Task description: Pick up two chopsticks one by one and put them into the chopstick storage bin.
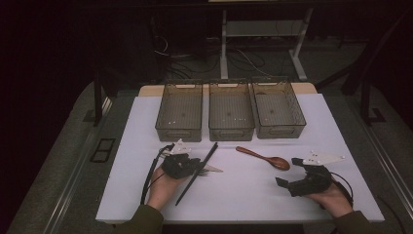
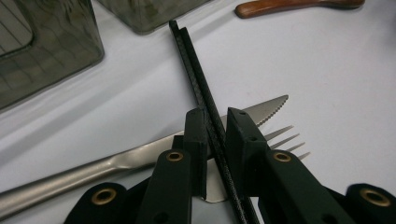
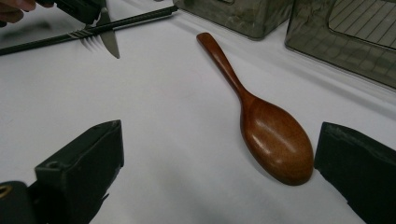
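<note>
Your left gripper [image 2: 215,140] has its jaws closed on the black chopsticks [image 2: 196,74], gripping them near mid-length. The chopsticks [image 1: 197,165] run diagonally on the white table [image 1: 243,195], their far tips pointing toward the bins. Under the jaws lie a knife [image 2: 268,106] with a serrated tip and a fork [image 2: 287,140]; from the left gripper view the chopsticks cross over both, though whether they touch the knife is hard to tell. The knife handle runs off to the lower left of that view.

Your right gripper [image 3: 219,172] is wide open, empty, with its jaws set either side of the bowl of the wooden spoon [image 3: 275,140]. The spoon [image 1: 265,157] lies flat on the table, bowl toward your right hand [image 1: 336,197], handle toward the bins.

Three grey bins [image 1: 230,109] stand in a row at the far side of the table, just beside one another. Your left hand [image 1: 163,187] rests on the table behind its gripper [image 1: 182,165].
</note>
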`<action>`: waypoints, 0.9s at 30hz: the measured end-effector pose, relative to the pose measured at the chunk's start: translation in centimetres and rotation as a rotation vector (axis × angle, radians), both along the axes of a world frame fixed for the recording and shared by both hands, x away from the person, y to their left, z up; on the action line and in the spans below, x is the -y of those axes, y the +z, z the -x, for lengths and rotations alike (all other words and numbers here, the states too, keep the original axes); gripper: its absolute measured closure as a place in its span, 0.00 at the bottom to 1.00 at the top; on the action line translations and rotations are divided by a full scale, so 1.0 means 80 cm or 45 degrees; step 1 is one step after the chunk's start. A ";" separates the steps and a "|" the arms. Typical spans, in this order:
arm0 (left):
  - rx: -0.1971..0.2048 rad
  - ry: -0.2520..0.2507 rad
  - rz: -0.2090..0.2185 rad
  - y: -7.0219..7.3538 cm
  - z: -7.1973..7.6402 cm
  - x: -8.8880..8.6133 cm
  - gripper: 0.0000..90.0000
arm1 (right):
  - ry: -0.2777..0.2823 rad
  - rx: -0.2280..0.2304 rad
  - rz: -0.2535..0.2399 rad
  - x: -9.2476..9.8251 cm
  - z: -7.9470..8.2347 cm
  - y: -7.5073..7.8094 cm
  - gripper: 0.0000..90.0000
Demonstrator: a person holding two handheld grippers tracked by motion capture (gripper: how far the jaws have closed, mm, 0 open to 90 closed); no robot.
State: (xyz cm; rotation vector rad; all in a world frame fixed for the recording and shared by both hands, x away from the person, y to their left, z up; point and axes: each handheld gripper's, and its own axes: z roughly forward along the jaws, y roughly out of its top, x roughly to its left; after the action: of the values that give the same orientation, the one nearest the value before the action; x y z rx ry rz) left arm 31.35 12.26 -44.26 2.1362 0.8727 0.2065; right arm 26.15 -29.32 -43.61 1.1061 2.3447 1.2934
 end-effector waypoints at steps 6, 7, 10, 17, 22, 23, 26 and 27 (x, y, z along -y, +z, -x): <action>-0.003 0.002 -0.015 -0.002 0.000 0.001 0.86 | -0.003 -0.001 -0.001 0.000 0.000 0.000 0.01; -0.003 0.004 -0.018 -0.002 0.000 0.001 0.86 | -0.003 -0.002 -0.002 0.000 0.000 0.000 0.01; -0.002 0.007 -0.019 -0.002 0.000 0.001 0.86 | -0.004 -0.002 -0.002 0.000 0.000 0.000 0.01; -0.001 0.022 -0.014 -0.003 0.000 0.002 0.86 | -0.005 -0.005 -0.003 0.000 0.000 0.000 0.01; 0.003 0.026 -0.010 -0.003 0.001 0.002 0.86 | -0.007 -0.005 -0.005 0.001 0.000 0.000 0.01; -0.002 0.026 -0.001 -0.003 0.001 0.002 0.86 | -0.008 -0.004 -0.006 0.001 0.000 0.001 0.01; 0.001 0.030 -0.006 -0.003 0.001 0.003 0.86 | -0.008 -0.004 -0.004 0.001 0.000 0.000 0.01; 0.006 0.039 -0.015 -0.004 0.001 0.003 0.86 | -0.007 -0.004 -0.003 0.000 0.000 0.000 0.01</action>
State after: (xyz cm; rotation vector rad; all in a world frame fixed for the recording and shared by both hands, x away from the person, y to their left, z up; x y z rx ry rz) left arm 31.28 12.01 -44.55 2.1334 0.9045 0.2326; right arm 26.17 -29.36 -43.58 1.1147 2.3412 1.2942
